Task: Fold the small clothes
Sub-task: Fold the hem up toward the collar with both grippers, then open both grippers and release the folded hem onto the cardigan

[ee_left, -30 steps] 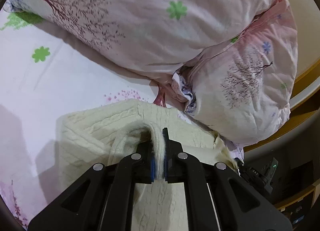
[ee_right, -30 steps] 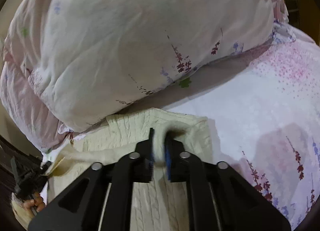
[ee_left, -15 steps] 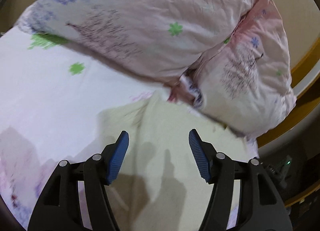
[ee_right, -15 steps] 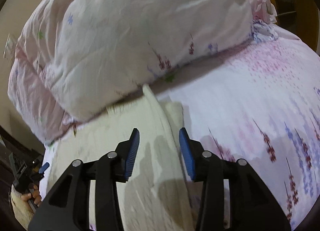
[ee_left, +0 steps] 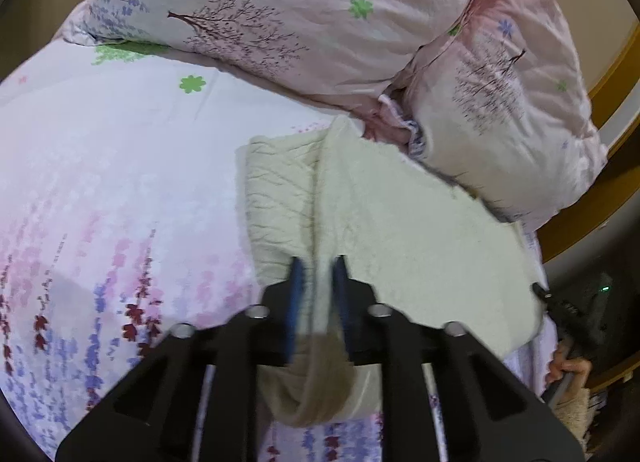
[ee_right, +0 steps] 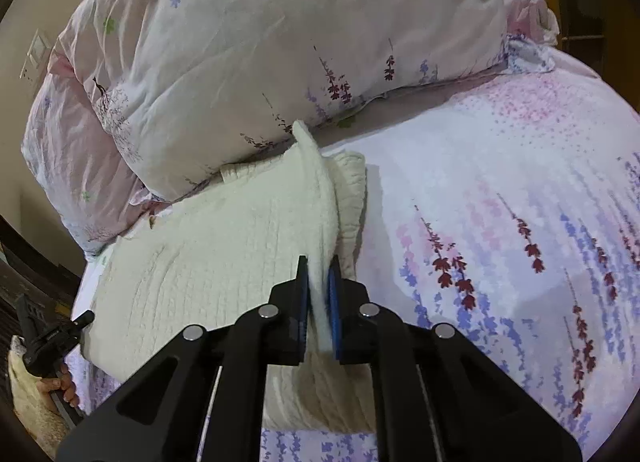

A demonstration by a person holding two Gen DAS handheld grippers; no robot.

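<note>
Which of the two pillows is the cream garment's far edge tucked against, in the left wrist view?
The smaller pillow on the right: the cream garment runs up under its lower edge. The long pillow lies farther back.

Soft, dim indoor light, heavy fisheye bending with dark corners, motion blur across the left wrist view.
</note>
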